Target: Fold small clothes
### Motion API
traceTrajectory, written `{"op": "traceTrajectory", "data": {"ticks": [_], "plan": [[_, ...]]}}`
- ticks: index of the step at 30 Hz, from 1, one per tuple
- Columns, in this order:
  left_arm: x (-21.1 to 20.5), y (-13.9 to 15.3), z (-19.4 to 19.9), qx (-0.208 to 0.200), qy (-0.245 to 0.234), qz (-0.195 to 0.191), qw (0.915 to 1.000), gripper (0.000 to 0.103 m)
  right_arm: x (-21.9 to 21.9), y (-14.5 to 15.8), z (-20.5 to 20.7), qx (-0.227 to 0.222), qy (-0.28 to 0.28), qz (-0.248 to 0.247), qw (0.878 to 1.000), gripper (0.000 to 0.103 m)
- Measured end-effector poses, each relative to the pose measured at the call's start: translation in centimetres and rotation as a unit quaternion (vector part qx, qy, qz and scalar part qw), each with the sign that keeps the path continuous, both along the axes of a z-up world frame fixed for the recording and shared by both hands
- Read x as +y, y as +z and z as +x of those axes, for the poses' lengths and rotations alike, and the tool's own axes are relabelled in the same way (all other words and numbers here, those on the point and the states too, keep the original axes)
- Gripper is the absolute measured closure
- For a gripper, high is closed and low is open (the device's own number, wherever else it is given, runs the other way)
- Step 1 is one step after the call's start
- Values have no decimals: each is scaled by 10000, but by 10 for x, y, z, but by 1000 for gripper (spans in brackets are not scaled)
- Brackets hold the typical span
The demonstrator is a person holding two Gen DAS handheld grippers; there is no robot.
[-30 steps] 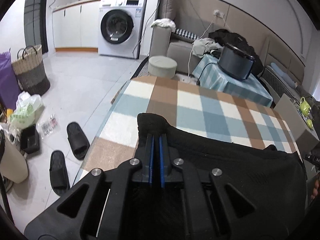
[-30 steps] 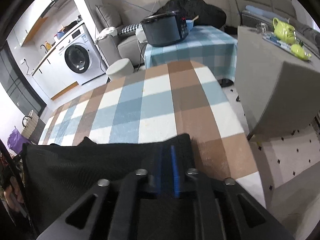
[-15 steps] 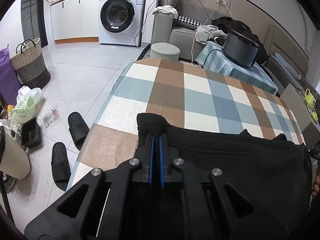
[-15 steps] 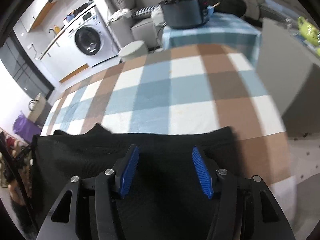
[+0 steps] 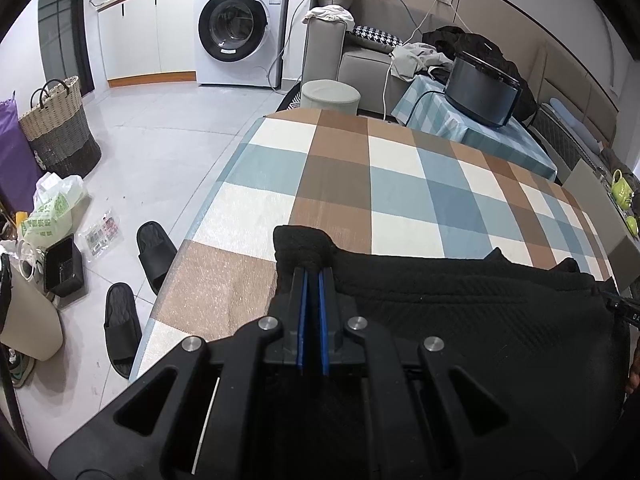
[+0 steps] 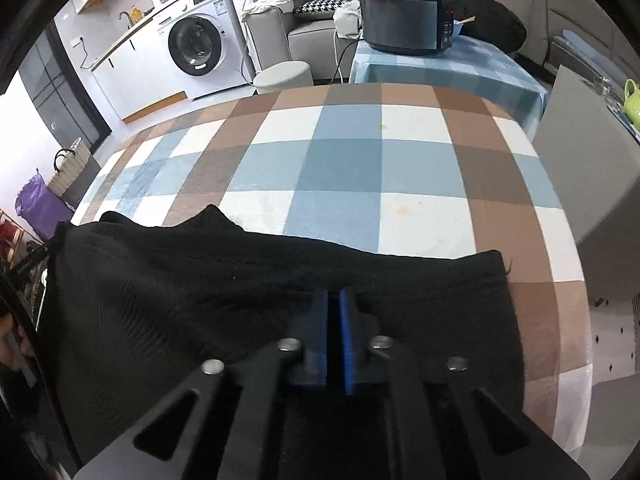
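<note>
Pinching the black garment (image 5: 460, 312) at its left corner, the left claw (image 5: 312, 276) is clamped on cloth while the right claw (image 6: 334, 300), jaws together on its near edge, stretches it flat across the checked tabletop (image 6: 360, 168), likely for folding.

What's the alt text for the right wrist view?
The right gripper, its blue pads together, is shut on a black garment spread along the near edge of a table under a checked cloth. Behind stand a round stool, a washing machine and a dark cooker.
</note>
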State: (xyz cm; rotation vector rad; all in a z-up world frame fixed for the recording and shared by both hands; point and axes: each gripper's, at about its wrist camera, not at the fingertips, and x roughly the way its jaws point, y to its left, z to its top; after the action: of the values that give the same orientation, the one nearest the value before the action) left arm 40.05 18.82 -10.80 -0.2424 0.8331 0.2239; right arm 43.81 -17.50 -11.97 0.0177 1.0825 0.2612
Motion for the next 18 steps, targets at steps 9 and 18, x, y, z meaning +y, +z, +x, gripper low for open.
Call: {"op": "traceTrajectory", "data": {"ticks": [9, 18], "plan": [[0, 0, 0, -23, 9, -31, 10000, 100, -12, 31, -7, -441, -89, 505, 9977, 103], [0, -1, 0, 55, 3, -50, 10000, 100, 20, 20, 4, -13, 86, 720, 9974, 50]]}}
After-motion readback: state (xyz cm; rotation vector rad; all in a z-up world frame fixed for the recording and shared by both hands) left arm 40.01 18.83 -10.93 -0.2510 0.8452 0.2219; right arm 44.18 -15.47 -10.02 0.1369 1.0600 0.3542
